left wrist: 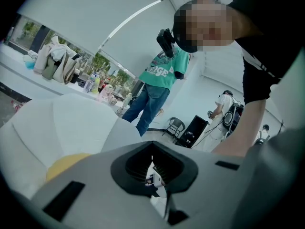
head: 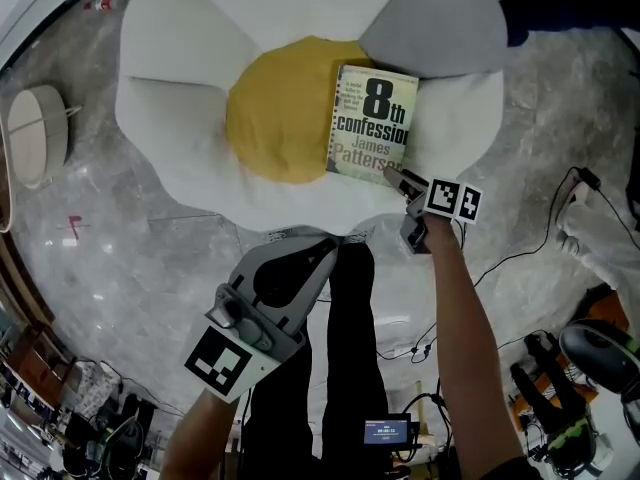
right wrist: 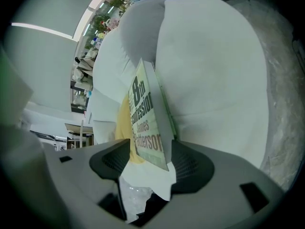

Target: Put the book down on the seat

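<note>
Between the pads of my right gripper (right wrist: 150, 152) sits the lower corner of the book (right wrist: 145, 120), a pale green paperback with heavy black lettering, the title in large type above the author's name. It lies cover up on the seat (head: 190, 158), partly on the yellow centre (head: 275, 108) and partly on a white petal (head: 455, 118), just ahead of that gripper. The right gripper is released: its jaws stand wide apart, with a clear gap on the cover side, and I can't tell whether the other pad brushes the book's edge. My left gripper (left wrist: 152, 170) hangs well behind and to the left of the right one, pads pressed together on nothing
</note>
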